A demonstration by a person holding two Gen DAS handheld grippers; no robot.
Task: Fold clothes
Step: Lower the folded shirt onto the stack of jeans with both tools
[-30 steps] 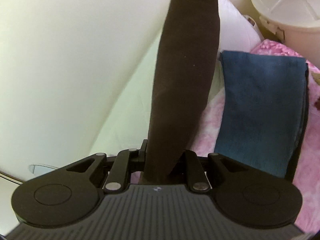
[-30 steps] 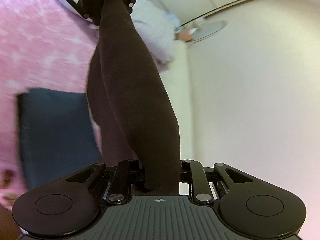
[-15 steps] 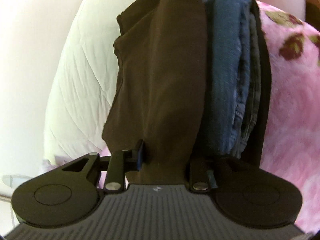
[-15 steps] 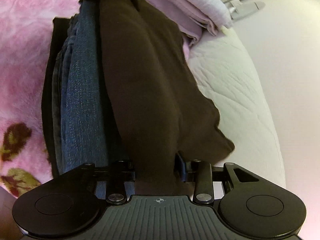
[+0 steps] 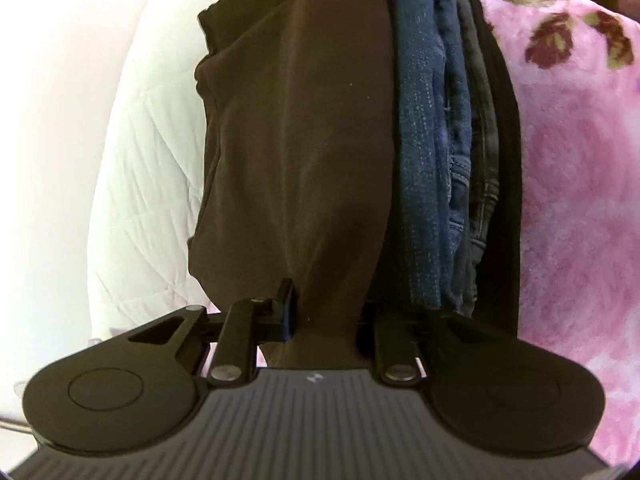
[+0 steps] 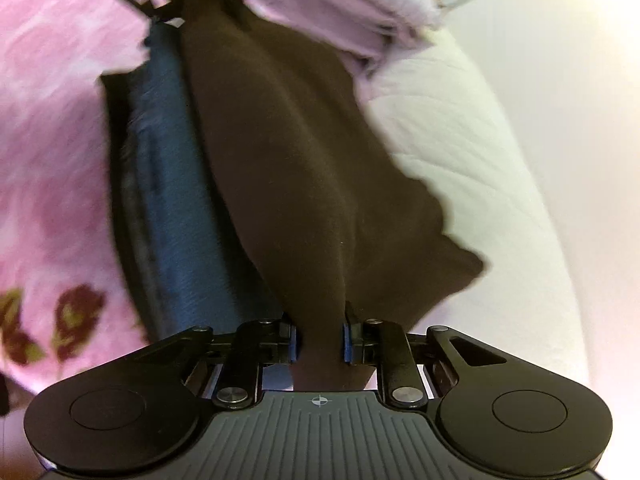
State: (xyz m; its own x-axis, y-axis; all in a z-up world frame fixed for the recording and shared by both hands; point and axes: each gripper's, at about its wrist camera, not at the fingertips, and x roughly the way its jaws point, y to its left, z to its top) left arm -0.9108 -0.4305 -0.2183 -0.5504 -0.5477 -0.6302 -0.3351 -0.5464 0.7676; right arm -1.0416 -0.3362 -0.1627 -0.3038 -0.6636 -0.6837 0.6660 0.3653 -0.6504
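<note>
A dark brown garment (image 5: 304,140) lies stretched lengthwise, partly over a stack of folded blue jeans (image 5: 424,140) and partly on the white mattress (image 5: 148,180). My left gripper (image 5: 326,320) pinches its near end, and the jaws are closing on the cloth. In the right wrist view the same brown garment (image 6: 288,180) runs from my right gripper (image 6: 320,340), whose blue pads are closing on it, to the left gripper (image 6: 188,8) at the far end. The jeans (image 6: 172,200) lie left of it.
A pink floral blanket (image 5: 572,160) covers the bed beside the stack, with a black garment (image 5: 508,200) at the stack's bottom. The quilted white mattress (image 6: 460,140) curves away at the edge. Folded lilac cloth (image 6: 320,12) lies at the far end.
Both grippers have come down. The brown garment, which hung taut in the air between them, now rests on the jeans stack and the mattress.
</note>
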